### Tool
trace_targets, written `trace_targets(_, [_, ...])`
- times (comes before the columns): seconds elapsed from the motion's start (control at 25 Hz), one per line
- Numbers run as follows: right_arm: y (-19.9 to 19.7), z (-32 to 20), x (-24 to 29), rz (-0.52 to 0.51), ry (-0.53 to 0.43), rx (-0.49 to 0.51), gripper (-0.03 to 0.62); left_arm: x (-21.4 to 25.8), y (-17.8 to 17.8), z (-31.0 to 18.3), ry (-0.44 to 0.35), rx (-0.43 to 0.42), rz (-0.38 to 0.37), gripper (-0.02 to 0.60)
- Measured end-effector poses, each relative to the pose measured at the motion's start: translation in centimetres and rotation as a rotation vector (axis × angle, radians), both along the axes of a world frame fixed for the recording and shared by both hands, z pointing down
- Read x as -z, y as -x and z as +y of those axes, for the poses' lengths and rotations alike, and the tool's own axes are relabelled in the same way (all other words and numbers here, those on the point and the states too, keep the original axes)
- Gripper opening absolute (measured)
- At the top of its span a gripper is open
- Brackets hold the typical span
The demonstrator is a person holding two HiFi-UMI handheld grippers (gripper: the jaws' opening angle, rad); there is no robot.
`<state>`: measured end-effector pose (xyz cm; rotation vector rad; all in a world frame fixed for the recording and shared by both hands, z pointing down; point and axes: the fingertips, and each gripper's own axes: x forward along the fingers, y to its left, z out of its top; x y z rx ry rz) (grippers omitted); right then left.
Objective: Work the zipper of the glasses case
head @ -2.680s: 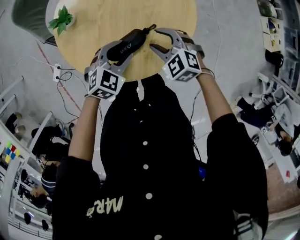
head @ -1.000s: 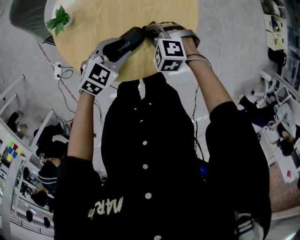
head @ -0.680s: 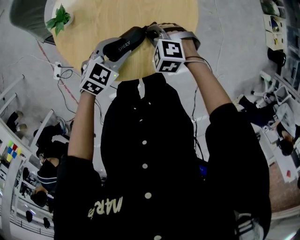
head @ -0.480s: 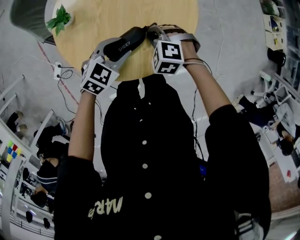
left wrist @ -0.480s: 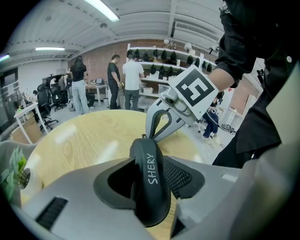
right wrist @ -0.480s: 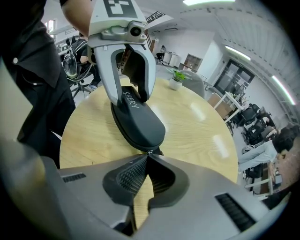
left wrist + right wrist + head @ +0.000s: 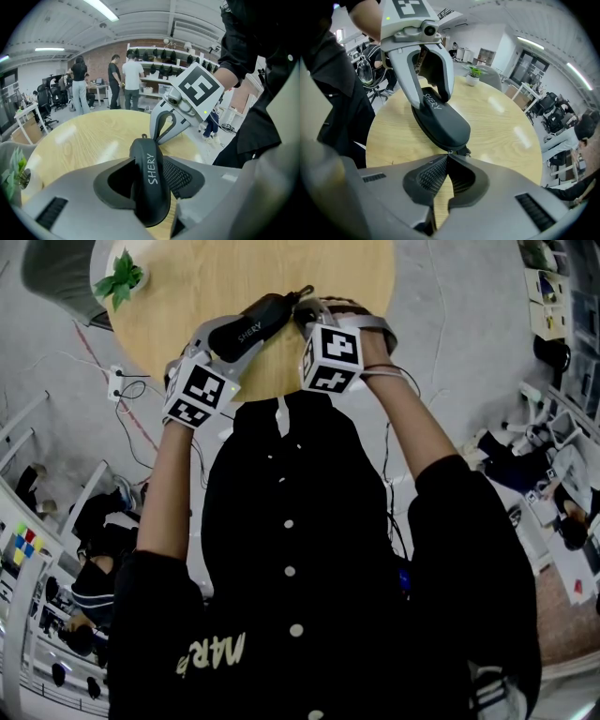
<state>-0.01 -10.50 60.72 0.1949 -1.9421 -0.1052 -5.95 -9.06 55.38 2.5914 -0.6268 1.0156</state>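
Steadiness comes from the left gripper (image 7: pixel 228 337) clamping the glasses case (image 7: pixel 265 311) in wide jaws, letting the right gripper (image 7: pixel 448 157), pinched on the zipper pull (image 7: pixel 461 151), tug.

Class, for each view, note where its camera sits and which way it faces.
Head view: on the person's head, facing steeply down at the table; torso, forearms show.
Left gripper view: on the left hand-held gripper, facing along its jaws clamping the glasses case; the right hand shows.
Right gripper view: on the right hand-held gripper, facing along its shut jaws; the left hand shows.
Both gripper views share the case and table.
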Motion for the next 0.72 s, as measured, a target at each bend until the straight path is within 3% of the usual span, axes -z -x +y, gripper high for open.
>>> trace_targets(0.72, [2.6,4.1,0.0,-0.055,0.091,-0.178,0.006,-0.1,-0.1,0.1,0.026,-0.01,-0.023,0.18])
